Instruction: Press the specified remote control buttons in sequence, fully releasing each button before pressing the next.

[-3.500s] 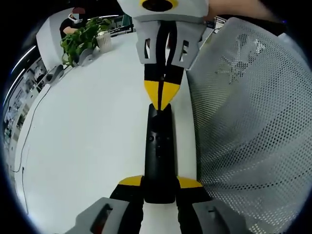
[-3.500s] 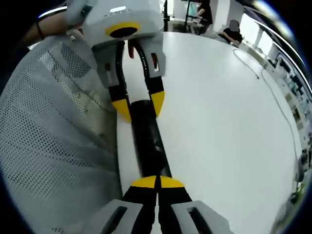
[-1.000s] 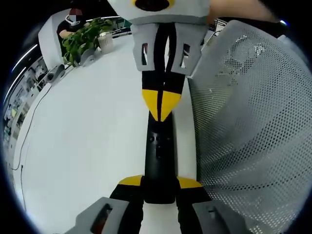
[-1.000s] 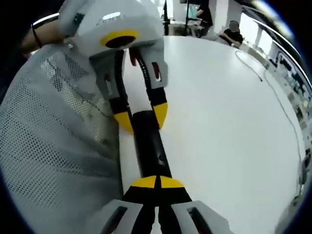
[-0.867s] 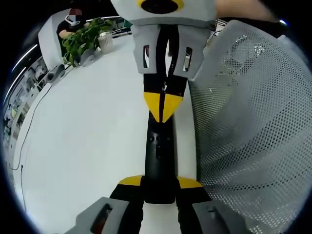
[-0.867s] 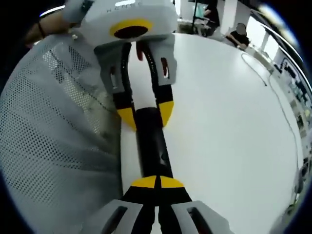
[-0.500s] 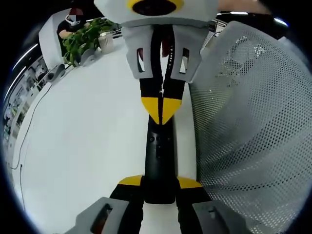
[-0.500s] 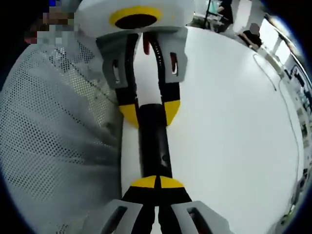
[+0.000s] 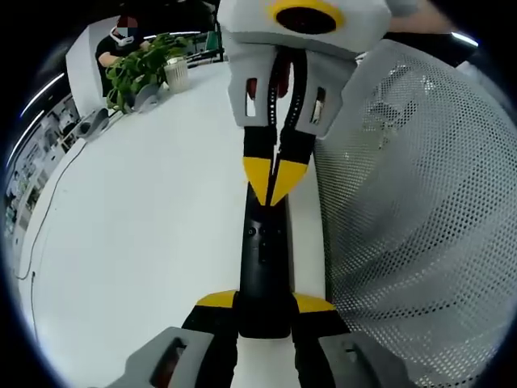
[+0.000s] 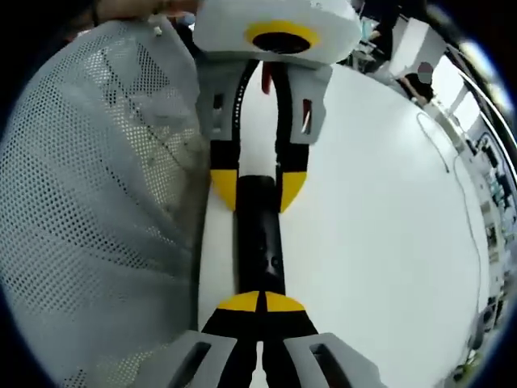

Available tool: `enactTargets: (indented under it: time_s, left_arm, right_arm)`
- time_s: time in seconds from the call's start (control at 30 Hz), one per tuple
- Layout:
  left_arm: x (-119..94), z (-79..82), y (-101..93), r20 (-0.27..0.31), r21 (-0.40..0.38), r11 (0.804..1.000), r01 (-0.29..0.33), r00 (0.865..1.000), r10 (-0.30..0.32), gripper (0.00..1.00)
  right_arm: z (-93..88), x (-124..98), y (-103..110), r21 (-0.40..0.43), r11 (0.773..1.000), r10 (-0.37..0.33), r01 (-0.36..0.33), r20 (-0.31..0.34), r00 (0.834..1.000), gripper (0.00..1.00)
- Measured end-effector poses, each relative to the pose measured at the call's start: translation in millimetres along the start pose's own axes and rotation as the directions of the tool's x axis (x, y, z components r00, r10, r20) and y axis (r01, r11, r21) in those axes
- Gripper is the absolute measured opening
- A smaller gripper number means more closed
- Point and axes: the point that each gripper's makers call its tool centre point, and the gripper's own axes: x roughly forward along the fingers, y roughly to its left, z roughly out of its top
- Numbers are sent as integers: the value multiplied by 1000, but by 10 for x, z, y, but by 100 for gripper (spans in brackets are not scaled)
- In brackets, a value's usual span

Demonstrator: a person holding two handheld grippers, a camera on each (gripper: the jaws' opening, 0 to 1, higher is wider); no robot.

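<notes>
A black remote is laid lengthwise on the white surface, just beside a grey mesh chair back. In the left gripper view, the near end of the remote is clamped between the yellow-tipped jaws of the left tool. The right tool is seen opposite, its jaws pressed together, with the tips set on the far end of the remote. In the right gripper view, the right tool is clenched over the remote while the left tool grips the other end. A potted plant is seen at the far edge.
</notes>
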Motion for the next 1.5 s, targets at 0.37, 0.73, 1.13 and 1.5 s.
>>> enactTargets:
  time_s: [0.37,0.73,1.13,1.5]
  left_arm:
    - [6,3,-3,-9,14,1000,-2,1000,3,25]
    - [9,2,-3,-10,16,1000,-2,1000,3,25]
    - [12,0,0,-13,17,1000,-4,1000,4,25]
    - [13,-1,0,-14,19,1000,-4,1000,5,25]
  right_arm:
    - [153,46,-21,15,1000,20,-20,58,998,0]
    - [147,79,2,-64,997,55,-52,36,998,0]
    - [147,66,0,-18,996,84,-83,44,995,0]
    - [107,56,-21,-11,997,71,-71,29,997,5]
